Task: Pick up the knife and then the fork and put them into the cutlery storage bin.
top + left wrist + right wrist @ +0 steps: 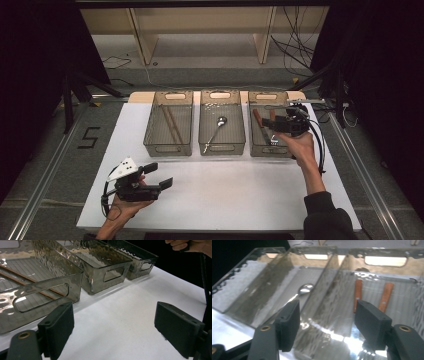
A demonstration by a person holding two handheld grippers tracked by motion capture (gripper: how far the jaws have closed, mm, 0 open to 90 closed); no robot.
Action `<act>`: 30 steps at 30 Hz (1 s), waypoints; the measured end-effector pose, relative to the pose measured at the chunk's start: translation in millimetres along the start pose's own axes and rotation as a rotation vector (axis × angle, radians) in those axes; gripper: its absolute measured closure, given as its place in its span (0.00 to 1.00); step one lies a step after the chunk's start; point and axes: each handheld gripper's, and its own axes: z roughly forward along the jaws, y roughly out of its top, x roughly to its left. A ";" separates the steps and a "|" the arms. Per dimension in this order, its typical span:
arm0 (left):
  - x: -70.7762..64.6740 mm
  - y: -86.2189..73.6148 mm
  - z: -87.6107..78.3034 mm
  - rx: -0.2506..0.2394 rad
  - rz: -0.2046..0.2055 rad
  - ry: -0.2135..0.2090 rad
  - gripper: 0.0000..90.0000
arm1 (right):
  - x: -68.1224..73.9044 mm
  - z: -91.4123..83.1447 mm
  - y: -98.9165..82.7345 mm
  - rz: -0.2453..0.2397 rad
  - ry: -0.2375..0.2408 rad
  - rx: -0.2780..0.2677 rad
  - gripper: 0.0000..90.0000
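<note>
Three smoky clear bins stand in a row at the far side of the white table [225, 195]. The left bin [167, 150] holds two brown chopsticks [171, 125]. A metal spoon [218, 126] lies in the middle bin [221, 150]. Two knives with orange-brown handles [358, 293] lie in the right bin [264, 152]. My right gripper [274, 129] hovers over that right bin, open, with nothing between its jaws [328, 312]. My left gripper [159, 175] is open and empty above the table's front left, pointing toward the bins [115, 315].
In the left gripper view the left bin [40, 293] is close in front, with the middle bin [112, 273] and the right bin [143, 263] farther off. White tabletop stretches between the bins and the front edge. Shelving and cables lie beyond the table.
</note>
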 end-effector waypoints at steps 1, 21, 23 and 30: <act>0.1 0.1 -0.2 0.000 0.000 -0.001 0.17 | 2.2 -1.9 -0.8 -0.006 0.004 -0.005 0.39; 0.5 0.0 0.1 0.005 -0.010 -0.009 0.17 | 40.8 -22.9 -26.2 -0.081 0.082 -0.075 0.33; 0.4 0.0 0.1 0.004 -0.010 -0.010 0.17 | 47.0 -24.5 -31.4 -0.101 0.088 -0.080 0.32; 0.3 -0.1 0.4 0.004 -0.013 -0.010 0.17 | 54.7 -26.1 -44.9 -0.115 0.099 -0.090 0.32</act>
